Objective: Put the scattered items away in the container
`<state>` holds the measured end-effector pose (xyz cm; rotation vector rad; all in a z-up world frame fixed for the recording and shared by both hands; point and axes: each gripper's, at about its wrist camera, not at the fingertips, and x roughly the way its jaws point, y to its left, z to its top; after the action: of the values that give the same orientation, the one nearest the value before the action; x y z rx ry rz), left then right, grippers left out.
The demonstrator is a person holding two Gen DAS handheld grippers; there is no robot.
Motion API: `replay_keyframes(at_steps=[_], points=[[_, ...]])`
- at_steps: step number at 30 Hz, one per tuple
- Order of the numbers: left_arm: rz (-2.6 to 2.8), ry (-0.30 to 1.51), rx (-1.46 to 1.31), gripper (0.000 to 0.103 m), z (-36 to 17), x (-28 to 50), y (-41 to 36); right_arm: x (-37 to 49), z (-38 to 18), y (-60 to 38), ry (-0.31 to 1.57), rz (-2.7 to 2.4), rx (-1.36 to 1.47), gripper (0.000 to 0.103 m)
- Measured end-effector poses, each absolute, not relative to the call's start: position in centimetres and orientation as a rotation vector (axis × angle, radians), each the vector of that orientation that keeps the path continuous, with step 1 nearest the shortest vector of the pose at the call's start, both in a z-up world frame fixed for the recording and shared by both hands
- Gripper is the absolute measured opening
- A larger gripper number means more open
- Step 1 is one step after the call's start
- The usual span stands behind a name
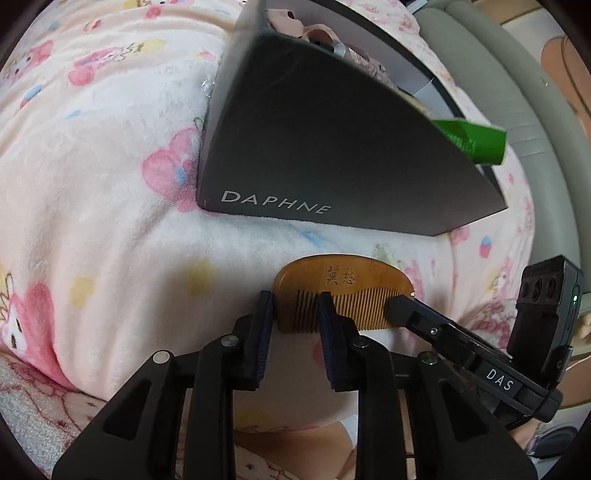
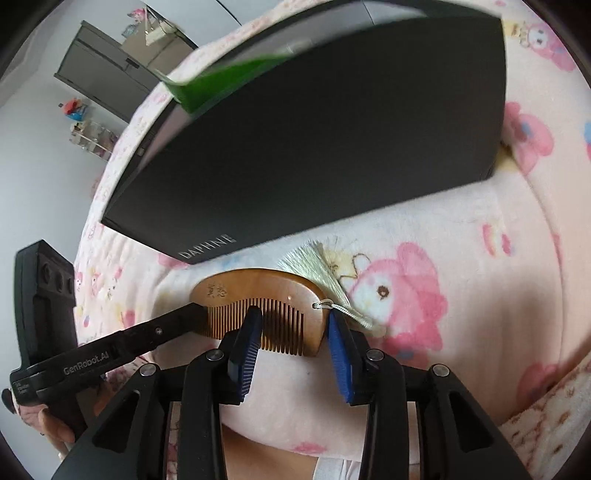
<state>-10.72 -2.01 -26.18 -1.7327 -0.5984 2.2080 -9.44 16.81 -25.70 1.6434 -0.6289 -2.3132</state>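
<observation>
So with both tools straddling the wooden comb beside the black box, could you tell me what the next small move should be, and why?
Probably close the right tool on the wooden comb. Its fingers already straddle the comb's tasselled end but look open, as do the left tool's at the other end. The comb lies flat on the blanket just in front of the black box, so gripping comes before lifting it in.

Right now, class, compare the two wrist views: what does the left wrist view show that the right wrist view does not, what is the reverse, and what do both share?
Only the left wrist view shows things inside the box: pinkish items near its far corner.

Only the right wrist view shows the comb's pale tassel and a dark cabinet by the wall.

Both show the wooden comb on the pink blanket, the dark DAPHNE box, a green packet sticking out of it, and both sets of jaws at the comb.
</observation>
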Motion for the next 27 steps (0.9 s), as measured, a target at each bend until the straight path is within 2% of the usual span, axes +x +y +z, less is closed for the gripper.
replay_keyframes(at_steps=[2, 7, 16, 23, 27], points=[[2.208, -0.58, -1.714, 0.03, -25.8, -10.5, -1.8, -9.4, -25.4, 16.8, -0.636, -2.316, 1.613, 0.033], [2.243, -0.571, -1.617, 0.03, -23.3, -8.7, -1.9, -7.8, -21.7, 15.9, -0.518, -2.369, 1.413, 0.033], [2.39, -0.642, -1.377, 0.03, -14.9, -10.6, -3.6, -11.6, -12.7, 16.8, -0.51, -2.318, 1.099, 0.033], [2.487, -0.615, -1.368, 0.03, -11.5, -15.9, -4.1, -17.3, -10.8, 17.2, -0.351, -2.311, 1.152, 0.033], [2.48, -0.593, -1.421, 0.03, -13.0, -18.4, -3.5, -18.5, -11.7, 18.1, -0.359, -2.328, 1.135, 0.033]])
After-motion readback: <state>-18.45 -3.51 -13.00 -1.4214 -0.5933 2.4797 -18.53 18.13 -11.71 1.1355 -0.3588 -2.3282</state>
